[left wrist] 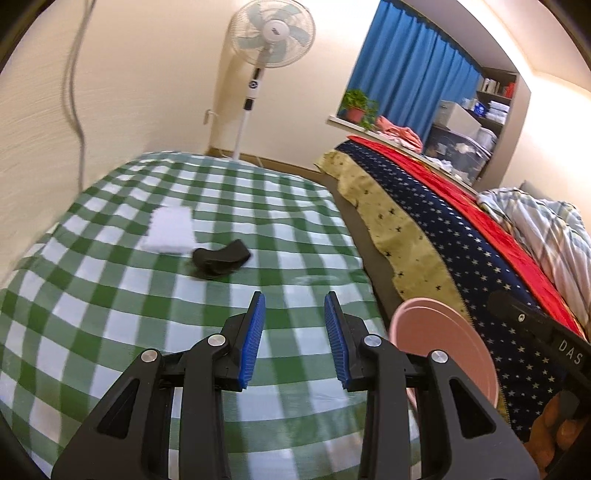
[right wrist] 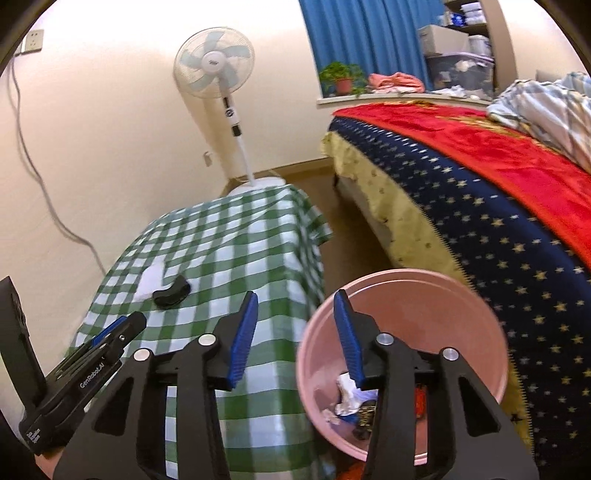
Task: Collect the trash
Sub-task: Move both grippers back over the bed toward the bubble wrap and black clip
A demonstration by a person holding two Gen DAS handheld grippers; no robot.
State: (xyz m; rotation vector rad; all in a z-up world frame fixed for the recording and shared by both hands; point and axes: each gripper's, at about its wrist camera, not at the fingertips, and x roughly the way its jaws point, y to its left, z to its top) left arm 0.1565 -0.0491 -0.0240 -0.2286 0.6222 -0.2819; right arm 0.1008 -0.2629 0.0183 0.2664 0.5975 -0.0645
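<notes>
Both tongs are empty. The left tongs (left wrist: 294, 339), jaws part-open, hang over the checked tabletop (left wrist: 110, 325). The right tongs (right wrist: 295, 339), jaws likewise parted, straddle the tabletop's edge and the pink bin (right wrist: 480, 354), which sits on the floor at about 5 o'clock in the right wrist view with wrappers already in its bottom.

The next pickup looks like the dark scrap (left wrist: 221, 260) at 11 o'clock, touching a white tissue (left wrist: 170, 230). Best to come in low and pinch the scrap across its narrow middle.

Farther off are a standing fan (left wrist: 271, 35), a bed (right wrist: 498, 236) and blue curtains (left wrist: 410, 70).
</notes>
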